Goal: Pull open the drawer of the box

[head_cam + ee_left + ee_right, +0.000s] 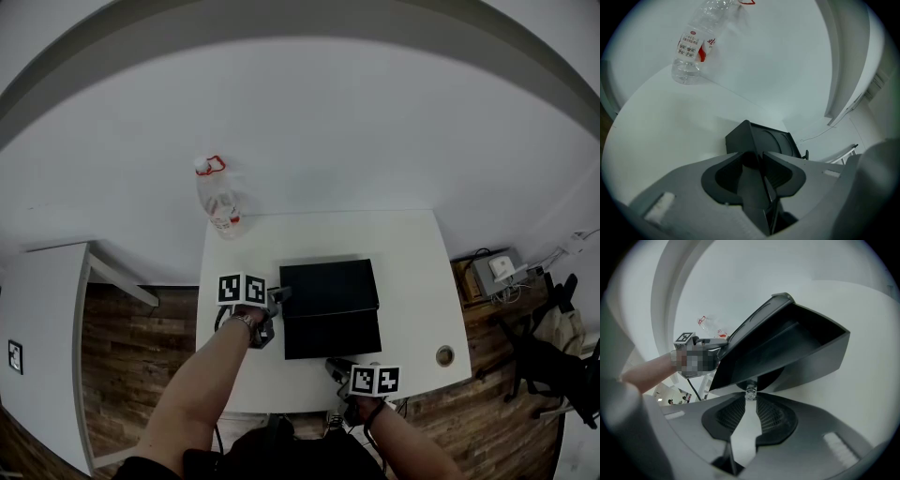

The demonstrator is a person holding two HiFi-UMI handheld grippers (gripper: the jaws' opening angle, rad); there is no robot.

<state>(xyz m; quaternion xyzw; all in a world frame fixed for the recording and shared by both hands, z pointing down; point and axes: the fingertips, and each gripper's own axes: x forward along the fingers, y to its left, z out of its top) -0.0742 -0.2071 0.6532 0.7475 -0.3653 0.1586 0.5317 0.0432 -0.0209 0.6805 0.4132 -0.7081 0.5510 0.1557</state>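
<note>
drawer [333,336]: part-way out of the box [328,286], toward the person, mid-surface [412,281]; it looks empty inside
right tongs [750,399]: clamped on the small clear knob [750,391] at the drawer front; only the very tips hold it
left tongs [757,157]: closed on the box's left corner, seemingly pinching it to steady the box
risk, slip: the knob is small and smooth; a pull off the drawer's line, or a jerk, could pop it out of the tips
risk, drag: if the left pinch loosens, the box may slide along with the drawer on the smooth surface; the drawer then opens no further
risk, overrun: no stop is visible; too long a pull could bring the drawer right out near the surface's front edge
bottle [217,199]: well apart at the far left; unlikely to be struck
</note>
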